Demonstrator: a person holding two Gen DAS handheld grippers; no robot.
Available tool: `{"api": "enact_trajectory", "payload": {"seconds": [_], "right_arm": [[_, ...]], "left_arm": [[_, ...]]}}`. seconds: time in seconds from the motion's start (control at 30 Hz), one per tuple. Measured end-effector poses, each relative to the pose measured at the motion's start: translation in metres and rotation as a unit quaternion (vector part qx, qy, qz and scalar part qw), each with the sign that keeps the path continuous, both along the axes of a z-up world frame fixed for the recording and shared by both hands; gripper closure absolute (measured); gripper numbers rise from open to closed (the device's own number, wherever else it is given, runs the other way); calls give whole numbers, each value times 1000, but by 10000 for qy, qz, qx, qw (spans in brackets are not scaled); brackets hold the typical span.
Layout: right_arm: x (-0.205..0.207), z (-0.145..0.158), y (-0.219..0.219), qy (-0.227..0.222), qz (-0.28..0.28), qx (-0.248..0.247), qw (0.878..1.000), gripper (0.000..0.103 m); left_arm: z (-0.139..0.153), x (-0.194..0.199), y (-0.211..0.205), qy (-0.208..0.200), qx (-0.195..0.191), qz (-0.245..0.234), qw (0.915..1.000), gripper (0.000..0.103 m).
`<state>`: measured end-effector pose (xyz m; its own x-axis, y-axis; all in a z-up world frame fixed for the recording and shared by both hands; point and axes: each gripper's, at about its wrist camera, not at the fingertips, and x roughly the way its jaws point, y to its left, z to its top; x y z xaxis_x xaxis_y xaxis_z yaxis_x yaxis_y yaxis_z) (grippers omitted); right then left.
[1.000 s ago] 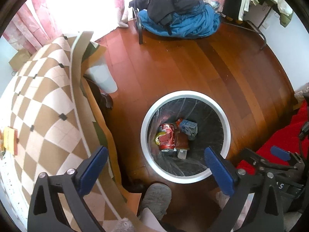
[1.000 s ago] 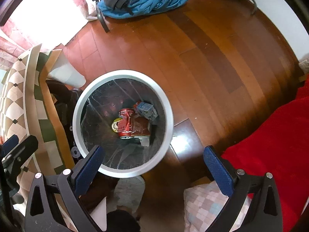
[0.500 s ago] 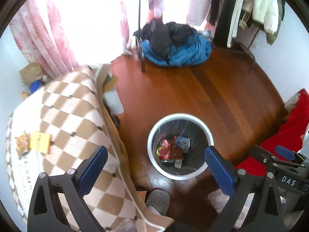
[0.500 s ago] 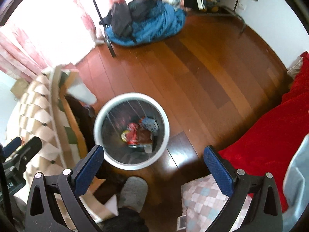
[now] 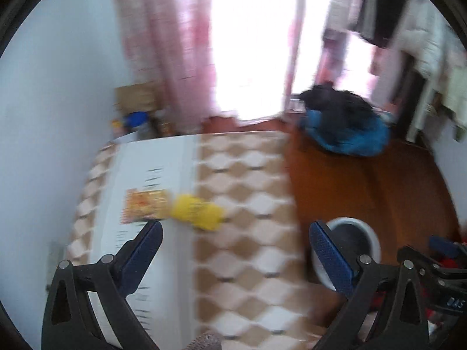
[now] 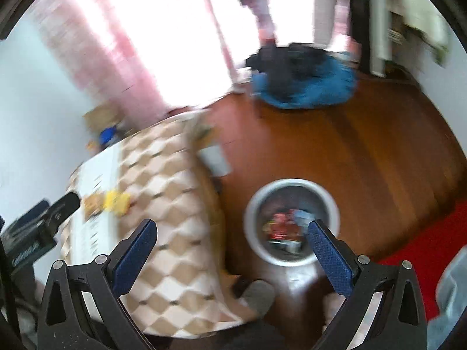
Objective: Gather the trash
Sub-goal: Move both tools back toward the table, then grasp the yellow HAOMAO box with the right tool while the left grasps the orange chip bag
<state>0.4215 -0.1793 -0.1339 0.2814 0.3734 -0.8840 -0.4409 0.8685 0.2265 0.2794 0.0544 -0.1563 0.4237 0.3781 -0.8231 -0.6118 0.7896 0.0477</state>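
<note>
Both views are blurred. A yellow crumpled piece of trash [image 5: 197, 211] lies on the checkered tablecloth [image 5: 248, 180], next to an orange-yellow packet [image 5: 144, 204]; both also show in the right wrist view [image 6: 116, 201]. My left gripper [image 5: 235, 246] is open and empty, above the table just short of them. The white-rimmed trash bin [image 6: 292, 223] stands on the wooden floor with red cans and a blue carton inside; its rim shows in the left wrist view [image 5: 369, 233]. My right gripper [image 6: 233, 243] is open and empty, between table edge and bin.
A blue and black heap of clothes [image 6: 303, 81] lies on the floor at the back by pink curtains [image 5: 163, 43]. Red fabric [image 6: 432, 236] is at the right. A grey slipper [image 6: 258, 293] is by the table's edge. The other gripper [image 6: 38, 224] shows at left.
Both grippers have risen and swung left, away from over the bin toward the table. The yellow trash and packet have come to the middle of the left view. Both stay open.
</note>
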Motion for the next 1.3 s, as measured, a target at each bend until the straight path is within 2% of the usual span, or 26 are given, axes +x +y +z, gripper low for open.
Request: {"api": "enact_trajectory", "payload": {"seconds": [0.13, 0.3, 0.33, 0.4, 0.5, 0.63, 0.77, 0.83, 0.93, 1.0, 1.03, 1.1, 1.17, 1.23, 1.27, 1.3], "right_arm": [[-18, -18, 101, 122, 1036, -257, 9942, 0], [-27, -79, 230, 482, 2226, -745, 9709, 0], [-30, -99, 262, 545, 2533, -988, 9608, 0], [-33, -124, 297, 557, 2874, -1301, 9473, 0], [-40, -167, 356, 565, 3473, -1853, 9175, 0], [-42, -202, 404, 612, 3887, -2352, 8887, 0], [-45, -221, 423, 824, 4201, -2597, 8656, 11], [-44, -221, 426, 850, 4261, -2564, 8634, 12], [-42, -216, 425, 812, 4250, -2526, 8654, 30], [-29, -209, 418, 848, 3937, -2493, 8807, 30], [-19, -206, 410, 804, 3664, -2518, 8921, 30], [-4, -204, 398, 786, 3307, -2473, 9074, 31], [19, -204, 380, 942, 2745, -2296, 9290, 31], [29, -208, 370, 1070, 2488, -2208, 9370, 30], [35, -211, 365, 1199, 2378, -2122, 9402, 25], [37, -209, 364, 1214, 2386, -1970, 9432, 25]], "left_arm": [[-40, -42, 69, 448, -43, 745, 9962, 0], [-108, -82, 145, 1060, -67, 1395, 9845, 0], [-120, -86, 156, 1161, -94, 1473, 9822, 0], [-141, -93, 176, 1311, -161, 1581, 9785, 0], [-162, -99, 199, 1452, -180, 1632, 9757, 0], [-179, -98, 215, 1498, -274, 1539, 9763, 0], [-185, -93, 226, 1396, -483, 1411, 9789, 0], [-183, -90, 230, 1335, -589, 1359, 9799, 0], [-175, -87, 235, 1054, -872, 1238, 9828, 1], [-168, -85, 237, 771, -1125, 1143, 9840, 1], [-166, -83, 239, 643, -1230, 1102, 9842, 1], [-165, -77, 241, 396, -1481, 1023, 9829, 1], [-169, -67, 246, 270, -1709, 957, 9803, 1], [-174, -54, 251, 251, -1806, 916, 9790, 1], [-178, -45, 253, 308, -1808, 885, 9790, 1], [-180, -39, 252, 365, -1783, 837, 9797, 2]]}}
